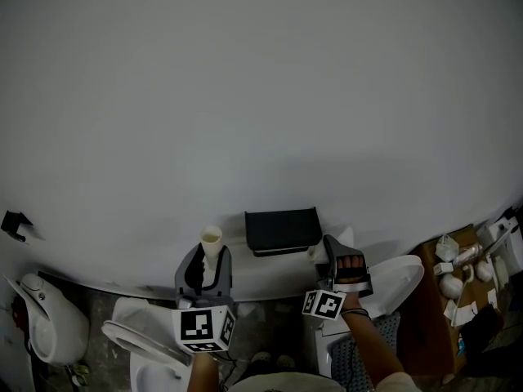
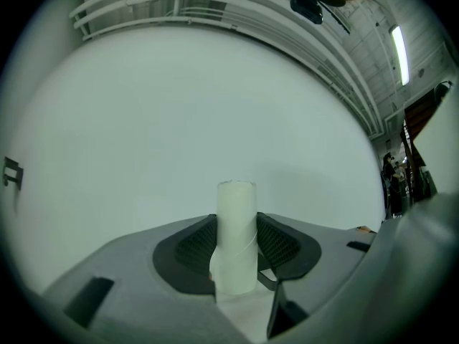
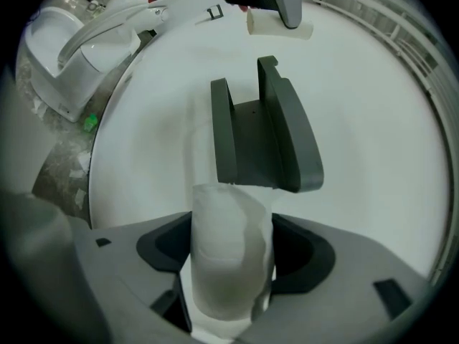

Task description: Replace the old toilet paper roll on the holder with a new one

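The dark, empty toilet paper holder [image 1: 282, 231] is fixed to the white wall. My left gripper [image 1: 208, 260] is to its left, shut on the old pale cardboard tube [image 1: 211, 242], which stands upright between the jaws [image 2: 237, 221]. My right gripper [image 1: 335, 256] is just right of the holder, rolled sideways. It is shut on a new white toilet paper roll [image 3: 229, 242]. In the right gripper view the holder [image 3: 262, 131] lies straight ahead, close beyond the roll. The left gripper's tube [image 3: 280, 24] shows past it.
A white toilet [image 1: 49, 321] stands at the lower left, and another toilet's seat [image 1: 127, 333] is under my left hand. A third white toilet [image 1: 400, 280] is at the right, beside a brown box [image 1: 458, 280] of small items. A black hook [image 1: 15, 223] is on the wall far left.
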